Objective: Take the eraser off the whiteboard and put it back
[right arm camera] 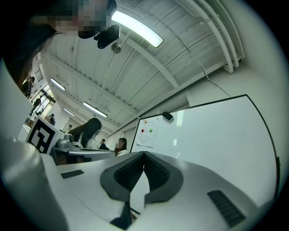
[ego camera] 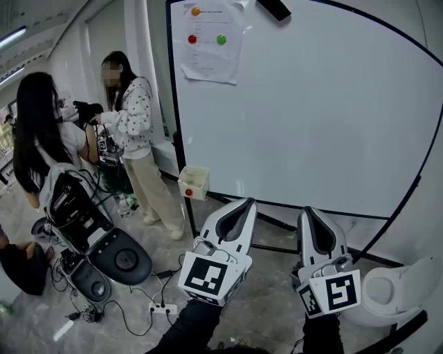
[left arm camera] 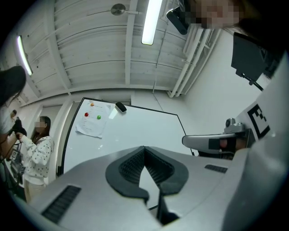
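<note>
Facing a large whiteboard [ego camera: 311, 104] on a dark-framed stand, a person is holding out two pale grey claws with black ribbed pads. The left claw [ego camera: 245, 203] is pointing slightly upward with its jaws clenched tip to tip and nothing between them. The right claw [ego camera: 308, 211] is doing the same, just beside it, equally empty. The eraser [ego camera: 275, 8] is sitting high on the board near its top edge, well above both claws, just to the right of a paper sheet [ego camera: 211, 41] that three round magnets [ego camera: 221, 39] in orange, red and green are pinning in place. The eraser is showing as a small, dark, oblong block, tilted a little. It is probably light and rigid, with a soft wiping face against the board, and is likely clinging there by a magnet. Gripping it across its two long narrow sides looks the surest hold. The board's surface is looking smooth and glossy, so the block may slide rather than lift if it is pushed. A small cream box [ego camera: 194, 182] is hanging at the board's lower left corner, and two people are standing at the far left.
</note>
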{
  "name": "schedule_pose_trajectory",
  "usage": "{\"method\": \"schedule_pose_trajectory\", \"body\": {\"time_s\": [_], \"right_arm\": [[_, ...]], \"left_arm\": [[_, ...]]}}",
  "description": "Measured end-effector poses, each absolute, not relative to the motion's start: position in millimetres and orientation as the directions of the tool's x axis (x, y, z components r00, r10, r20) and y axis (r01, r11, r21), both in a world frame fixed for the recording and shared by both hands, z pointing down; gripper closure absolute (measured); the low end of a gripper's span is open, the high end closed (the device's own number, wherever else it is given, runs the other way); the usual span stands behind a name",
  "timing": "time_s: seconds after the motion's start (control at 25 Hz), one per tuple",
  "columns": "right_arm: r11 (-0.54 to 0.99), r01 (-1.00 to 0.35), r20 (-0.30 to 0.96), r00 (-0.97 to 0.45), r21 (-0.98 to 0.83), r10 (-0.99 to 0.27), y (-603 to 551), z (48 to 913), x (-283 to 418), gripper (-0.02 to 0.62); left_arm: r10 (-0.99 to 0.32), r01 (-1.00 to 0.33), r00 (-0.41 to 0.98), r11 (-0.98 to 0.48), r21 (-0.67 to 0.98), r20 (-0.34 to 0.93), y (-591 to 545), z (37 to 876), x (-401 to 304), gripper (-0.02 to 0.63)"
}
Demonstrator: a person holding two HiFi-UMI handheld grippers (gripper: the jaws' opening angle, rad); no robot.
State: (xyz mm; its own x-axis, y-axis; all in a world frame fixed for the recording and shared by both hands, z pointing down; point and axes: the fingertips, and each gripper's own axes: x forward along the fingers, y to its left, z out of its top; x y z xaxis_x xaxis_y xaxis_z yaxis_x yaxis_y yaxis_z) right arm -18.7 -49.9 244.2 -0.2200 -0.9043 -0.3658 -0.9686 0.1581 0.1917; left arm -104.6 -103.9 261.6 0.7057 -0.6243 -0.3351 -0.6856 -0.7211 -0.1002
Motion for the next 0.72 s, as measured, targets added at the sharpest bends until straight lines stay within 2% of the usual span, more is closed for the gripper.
{"method": "schedule_pose_trajectory", "body": {"time_s": [0.4, 0.72], "right_arm": [[0.227, -0.957, -0.378, -0.281, 0.181, -0.882, -85, 240, 16, 0.588], [0.293, -0.937, -0.39, -0.346, 0.19, -0.853, -108, 236, 16, 0.588]], "left_arm": [[-0.668, -0.732, 0.666, -0.67, -0.121, -0.332, -133, 257, -77, 0.6], [-0.693, -0.761, 0.64, -0.632, -0.147, -0.331, -151, 250, -71, 0.6]]}}
